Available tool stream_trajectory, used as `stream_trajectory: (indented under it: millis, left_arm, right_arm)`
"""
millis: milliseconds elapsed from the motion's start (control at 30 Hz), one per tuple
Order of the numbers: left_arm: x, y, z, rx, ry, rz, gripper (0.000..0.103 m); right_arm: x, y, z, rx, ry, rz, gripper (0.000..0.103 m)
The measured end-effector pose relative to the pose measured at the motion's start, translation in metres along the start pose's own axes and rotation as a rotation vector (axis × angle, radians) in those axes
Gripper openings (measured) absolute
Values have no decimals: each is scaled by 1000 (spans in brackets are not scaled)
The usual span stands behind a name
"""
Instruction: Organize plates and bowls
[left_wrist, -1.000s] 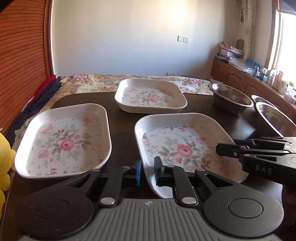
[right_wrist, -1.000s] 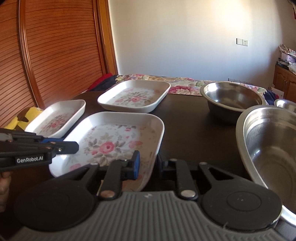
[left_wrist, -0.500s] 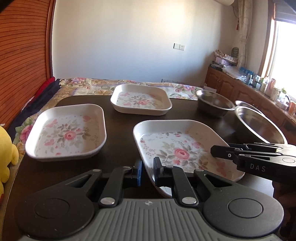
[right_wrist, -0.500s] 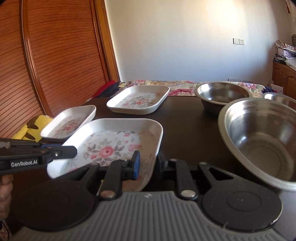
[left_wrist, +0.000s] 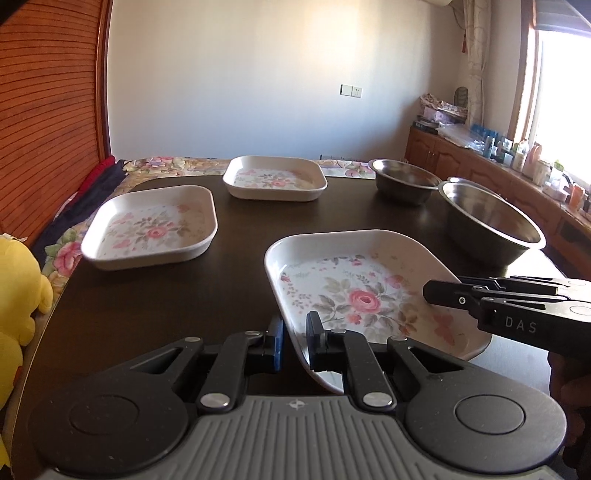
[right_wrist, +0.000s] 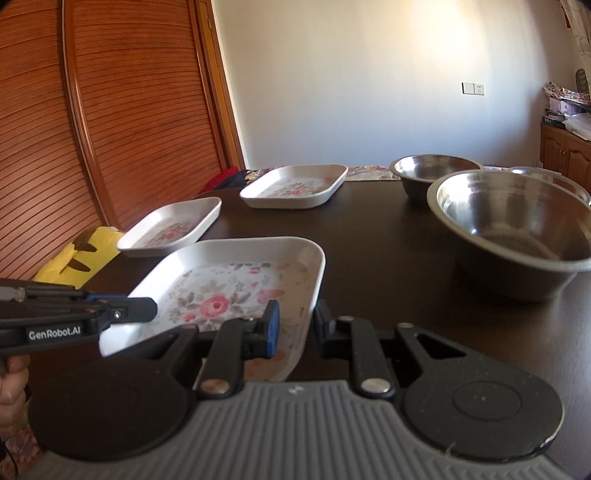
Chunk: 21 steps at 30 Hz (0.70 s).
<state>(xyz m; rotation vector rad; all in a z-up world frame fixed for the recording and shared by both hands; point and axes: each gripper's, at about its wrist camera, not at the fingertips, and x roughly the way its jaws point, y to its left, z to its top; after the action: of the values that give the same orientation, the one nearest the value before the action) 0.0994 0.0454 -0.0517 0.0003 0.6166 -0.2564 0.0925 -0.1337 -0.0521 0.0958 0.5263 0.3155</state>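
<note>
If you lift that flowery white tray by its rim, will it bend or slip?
The white floral rectangular tray looks rigid and probably won't flex. Its surface looks glossy, so it may slip. The left gripper and right gripper each straddle its raised rim, which should steady it.

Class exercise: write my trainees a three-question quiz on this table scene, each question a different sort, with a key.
1. True or false: only one gripper clamps the near floral plate.
2. How many floral plates are in view?
3. The large steel bowl holds: A a plate, B a spoon, C nothing.
Key: 1 false, the left gripper and the right gripper both grip its rim. 2 three. 3 C.
</note>
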Motion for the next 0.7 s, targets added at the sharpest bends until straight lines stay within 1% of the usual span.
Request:
stream_trajectory:
  millis: [233,700]
  left_arm:
    - [-4,-2,-8,13,-8,10,14]
    - [-5,-1,-19,15,4,18,14]
  right_arm:
    - [-5,3,-11,17,-1,-1,22]
    - [-6,11,-15,4,9,-12,22]
